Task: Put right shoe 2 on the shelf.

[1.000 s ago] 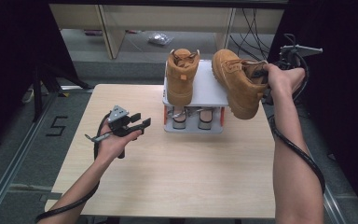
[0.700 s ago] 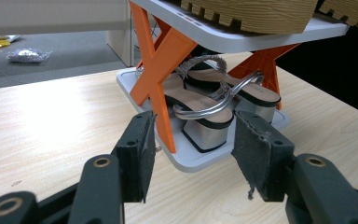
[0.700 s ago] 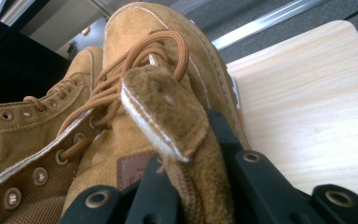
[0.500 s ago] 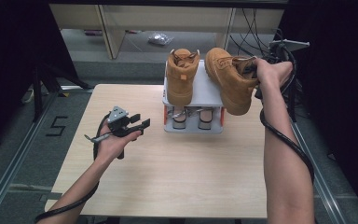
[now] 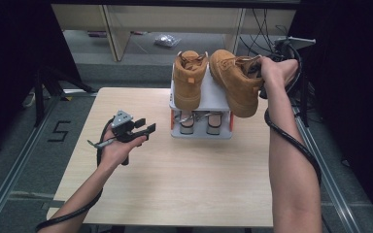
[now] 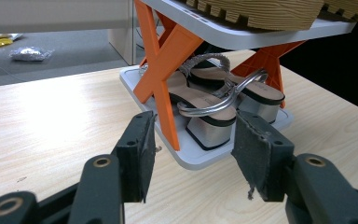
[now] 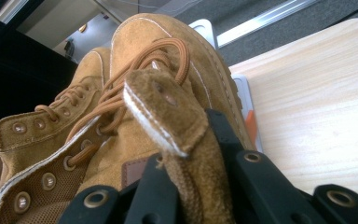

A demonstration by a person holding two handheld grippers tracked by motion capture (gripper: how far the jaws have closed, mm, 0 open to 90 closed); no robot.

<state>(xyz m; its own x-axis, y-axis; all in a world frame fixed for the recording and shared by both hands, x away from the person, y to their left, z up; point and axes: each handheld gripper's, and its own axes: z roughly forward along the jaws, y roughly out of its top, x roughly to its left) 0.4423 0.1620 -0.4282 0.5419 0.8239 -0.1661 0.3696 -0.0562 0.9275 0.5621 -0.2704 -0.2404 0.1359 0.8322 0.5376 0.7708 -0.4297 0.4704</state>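
While the tan suede lace-up boot [image 5: 235,82] hangs tilted over the right end of the white shoe rack with orange legs [image 5: 212,92], the right gripper [image 5: 264,73] has its fingers squeezed tight on the boot's collar. In the right gripper view the fuzzy collar flap [image 7: 168,112] sticks up between the black fingers [image 7: 154,186], and brown laces loop above it. The boot is soft brown with a thick pale sole, toe pointing away from the person. A second tan boot [image 5: 189,77] stands on the rack's top shelf, just beside it. The left gripper [image 5: 143,127] floats above the wooden counter [image 5: 175,184], left of the rack, its fingers [image 6: 137,154] apart and holding nothing. Its view shows two silver strappy block-heel sandals [image 6: 214,102] on the bottom shelf.
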